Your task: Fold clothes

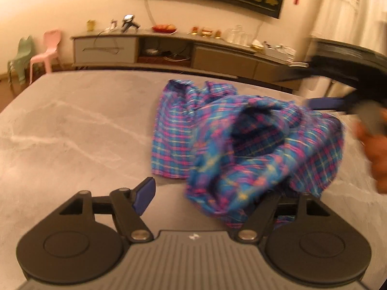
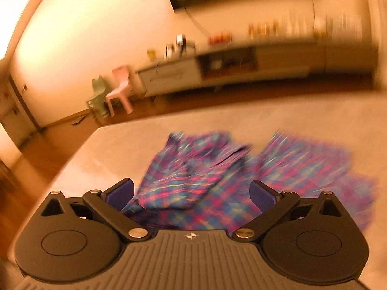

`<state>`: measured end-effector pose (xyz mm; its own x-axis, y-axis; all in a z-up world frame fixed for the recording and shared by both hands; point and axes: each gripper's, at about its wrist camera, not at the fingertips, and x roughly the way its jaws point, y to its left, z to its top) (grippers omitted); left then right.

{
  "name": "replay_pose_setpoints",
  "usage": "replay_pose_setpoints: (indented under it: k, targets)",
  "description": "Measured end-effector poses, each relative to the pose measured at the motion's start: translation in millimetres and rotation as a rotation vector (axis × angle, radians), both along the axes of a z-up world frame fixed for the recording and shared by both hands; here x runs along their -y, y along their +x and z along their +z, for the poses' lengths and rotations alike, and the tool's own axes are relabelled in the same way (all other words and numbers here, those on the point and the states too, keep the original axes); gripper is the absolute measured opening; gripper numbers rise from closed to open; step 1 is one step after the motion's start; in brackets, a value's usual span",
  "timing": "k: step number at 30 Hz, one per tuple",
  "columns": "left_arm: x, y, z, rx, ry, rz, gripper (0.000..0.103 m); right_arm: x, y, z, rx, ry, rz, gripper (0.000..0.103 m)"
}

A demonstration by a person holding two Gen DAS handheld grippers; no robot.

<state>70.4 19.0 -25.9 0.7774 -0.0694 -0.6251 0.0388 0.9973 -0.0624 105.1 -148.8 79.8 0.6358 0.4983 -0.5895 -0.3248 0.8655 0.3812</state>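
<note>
Left wrist view first: the left gripper (image 1: 208, 193) has its jaws spread wide, the blue left pad (image 1: 145, 197) out in the open while the right finger is buried under cloth; whether anything is pinched there cannot be told, but with the jaws this far apart it reads as draped over, not gripped; the shirt (image 1: 241, 140) sits ahead and to the right of this gripper, a plaid of blue, pink and purple with thin yellow lines, bunched high into a crumpled mound with a dark hollow in the middle; one flatter panel lies on the table (image 1: 72, 125) further ahead, the near hem spilling onto the gripper's right side; far right, the right gripper (image 1: 333, 102) comes in at the cloth's upper edge, heavily blurred, its blue pad just at the fabric; contact there is too smeared to call; my guess is the two tools are working opposite ends to spread the heap flat before any fold, since nothing is folded yet.

Right wrist view now: the right gripper (image 2: 191, 193) is wide open too, both blue pads clear and empty, the shirt (image 2: 193, 186) lying between and beyond them, running under the tool's nose; the fabric is blurred, one long tube-like piece, likely a sleeve, lying ahead-left across the body of the garment, another panel ahead-right; the table (image 2: 108, 149) stretches bare to the left; the cloth looks thin and limp, so it should slump wherever it is let go.
</note>
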Motion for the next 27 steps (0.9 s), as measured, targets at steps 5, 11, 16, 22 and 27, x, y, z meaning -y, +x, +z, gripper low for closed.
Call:
replay_pose_setpoints:
  k: [5,11,16,22,27]
  targets:
    - [10.5,-7.1,3.5,0.043,0.06,-0.042,0.067,-18.8,43.4,-24.5,-0.124,0.08,-0.002,0.007]
    - [12.7,-31.1,31.9,0.227,0.209,0.034,0.082,-17.7,-9.3,49.2,0.128,0.202,0.116,0.003]
    - [33.4,-30.6,44.4,0.337,0.351,0.035,0.094,-39.0,-51.3,76.0,0.17,0.197,0.251,0.003]
    - [33.3,-8.5,39.4,0.249,0.256,-0.005,0.002,-37.5,-91.0,81.5,0.149,0.246,0.332,0.003]
    - [2.5,-24.9,59.5,0.212,0.048,-0.018,0.001,-12.6,-81.9,88.3,0.174,0.213,0.321,0.045]
